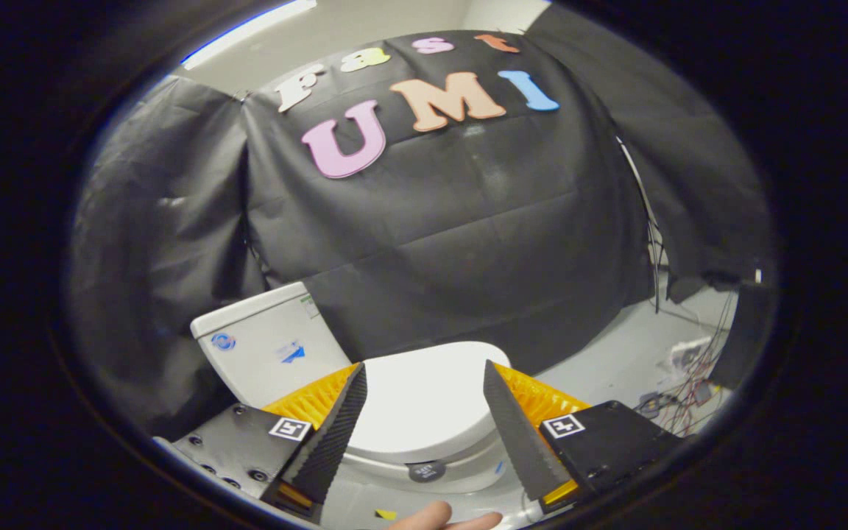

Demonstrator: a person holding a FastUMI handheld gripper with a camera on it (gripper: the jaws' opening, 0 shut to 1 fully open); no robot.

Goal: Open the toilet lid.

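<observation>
The gripper [424, 368] hangs above the toilet with its fingers spread wide, holding nothing. Between them lies the white toilet lid [420, 405], down flat on the bowl. Its long axis runs from the tank [262, 346], off beyond the left finger, out to its rounded front end toward the right finger. A fingertip [442, 517] shows below the fingers.

A recording booth: black cloth walls [468, 243], loose wiring [689, 375] (floor, beside a toilet [424, 405]).

Stickers on the tank [269, 346] (blue ones) stay unreadable.
</observation>
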